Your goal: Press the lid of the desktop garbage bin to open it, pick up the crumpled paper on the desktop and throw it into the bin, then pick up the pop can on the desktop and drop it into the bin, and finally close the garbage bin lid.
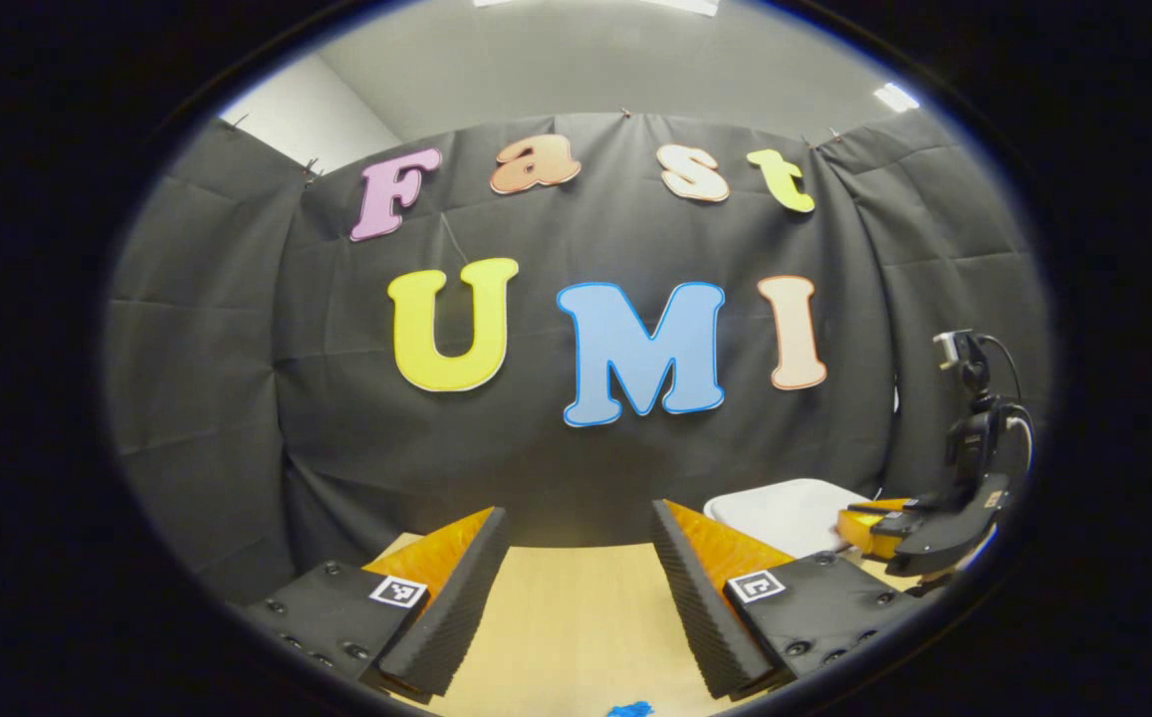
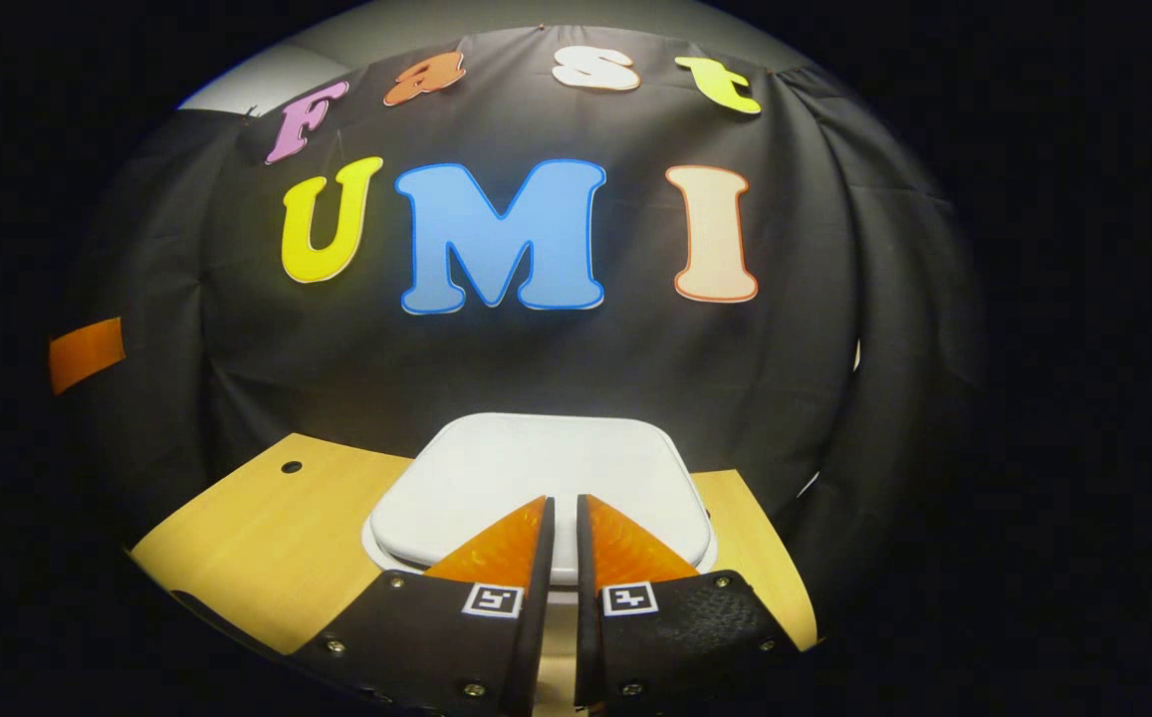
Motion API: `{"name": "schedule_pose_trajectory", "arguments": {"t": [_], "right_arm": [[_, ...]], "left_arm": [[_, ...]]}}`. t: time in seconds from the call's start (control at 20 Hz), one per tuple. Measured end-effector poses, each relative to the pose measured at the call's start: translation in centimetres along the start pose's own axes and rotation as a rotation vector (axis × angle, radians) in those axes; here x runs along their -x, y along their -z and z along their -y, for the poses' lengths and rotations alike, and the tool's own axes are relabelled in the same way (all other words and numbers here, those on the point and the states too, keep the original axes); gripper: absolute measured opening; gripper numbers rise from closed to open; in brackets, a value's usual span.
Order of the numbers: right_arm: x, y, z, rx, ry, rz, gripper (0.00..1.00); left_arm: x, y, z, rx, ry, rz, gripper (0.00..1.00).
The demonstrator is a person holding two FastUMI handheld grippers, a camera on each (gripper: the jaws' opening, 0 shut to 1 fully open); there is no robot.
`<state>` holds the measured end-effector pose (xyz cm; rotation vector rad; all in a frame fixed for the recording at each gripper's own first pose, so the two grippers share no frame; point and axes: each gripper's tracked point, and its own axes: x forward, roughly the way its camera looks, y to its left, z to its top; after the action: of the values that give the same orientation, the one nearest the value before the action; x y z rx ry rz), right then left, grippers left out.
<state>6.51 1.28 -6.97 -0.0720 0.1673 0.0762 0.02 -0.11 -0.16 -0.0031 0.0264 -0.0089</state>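
On the desk [image 2: 267, 538], the bin [image 2: 536, 478] sits near the back wall with its white lid flat and closed. Right gripper [image 2: 564, 508] hangs over the lid's near edge, fingers almost together with only a slit between them, holding nothing; whether they touch the lid is unclear. Left gripper [image 1: 580, 528] stands wide open over bare desk. From the left gripper view the bin [image 1: 785, 513] is partly hidden behind a finger, and the right gripper [image 1: 869, 523] shows at its edge. A blue scrap [image 1: 630, 709] is cut off at the bottom.

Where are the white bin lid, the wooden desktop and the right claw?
bin lid [image 2: 546, 473], right gripper view, middle of its top.
desktop [image 2: 277, 538], right gripper view, bare wood left of bin.
right claw [image 2: 564, 503], right gripper view, between fingertips.
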Motion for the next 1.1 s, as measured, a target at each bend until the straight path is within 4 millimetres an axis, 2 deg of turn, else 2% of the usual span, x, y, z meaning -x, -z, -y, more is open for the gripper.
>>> {"name": "schedule_pose_trajectory", "arguments": {"t": [0.15,0.6,0.95,1.1], "right_arm": [[0.5,-2.9,0.2,0.011,0.008,0.075,0.15],[2.9,-8.2,1.2,-0.013,0.028,0.205,0.15],[4.3,-10.3,1.2,-0.042,0.032,0.255,0.15],[5.2,-11.1,1.1,-0.05,0.031,0.275,0.15]], "left_arm": [[0.1,0.0,0.1,-0.001,0.006,0.004,0.95],[0.0,0.2,0.2,0.022,0.025,0.014,0.95],[-0.2,0.8,0.3,0.027,0.032,-0.001,0.95],[0.0,2.9,0.4,0.03,0.043,-0.024,0.95]]}}
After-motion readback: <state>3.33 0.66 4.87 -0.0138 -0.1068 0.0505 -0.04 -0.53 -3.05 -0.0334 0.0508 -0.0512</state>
